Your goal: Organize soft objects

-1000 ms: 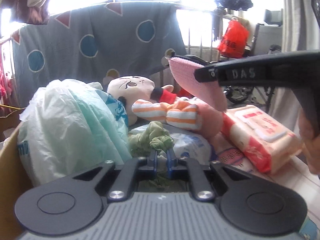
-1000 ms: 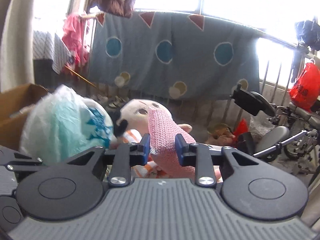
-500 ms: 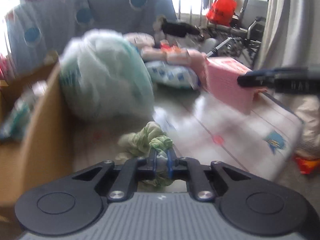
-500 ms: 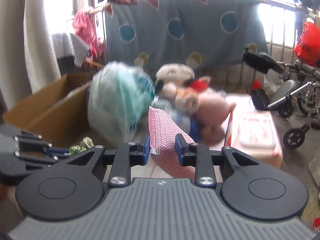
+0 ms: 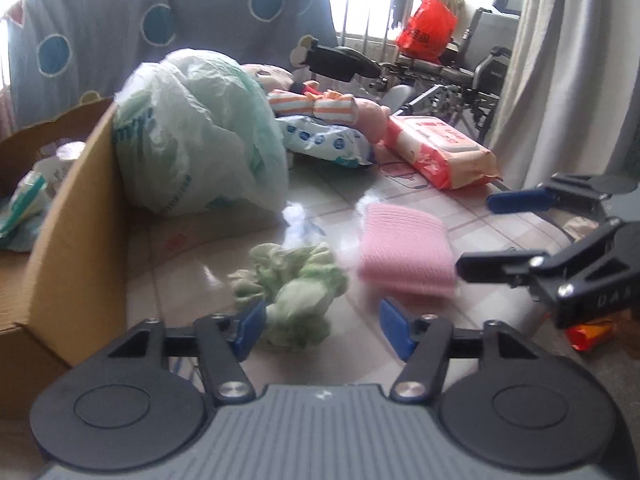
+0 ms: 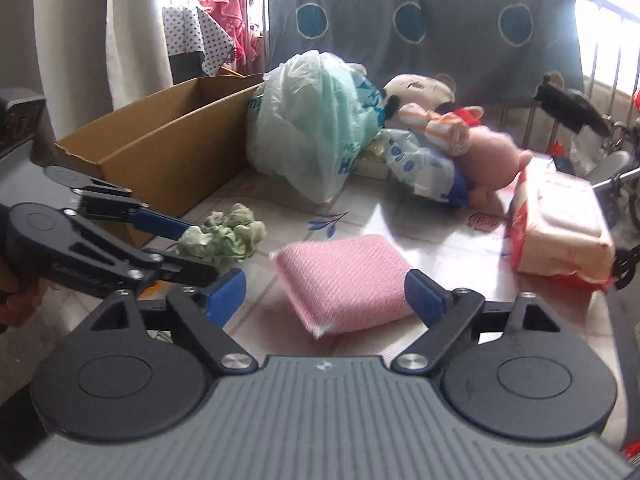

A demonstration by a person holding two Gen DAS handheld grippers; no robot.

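Low in the middle of the left wrist view, a crumpled green cloth, soft and ruffled like a scrunched rag, lies on the glossy tiled floor. Just to its right sits a pink sponge pad, a plump rectangle with a knitted, ribbed surface; the two are near each other but I cannot tell if they touch. The left gripper hangs low over the floor with its blue-tipped fingers spread wide, the cloth lying loose between them, nearer the left finger. At the right edge of that view the right gripper reaches in sideways, fingers parted and holding nothing.

The right wrist view shows the pad at the centre bottom, tilted a little and lying free between the right gripper's wide-open blue tips. The cloth is at middle left, with the left gripper coming in from the left edge, its upper finger at the cloth's edge.

Only the right view shows the cardboard box as long and open-topped; the left view shows just its near wall and some things inside. Behind stand a bulging, crinkly plastic bag, a stuffed toy and a red-and-white wipes pack.
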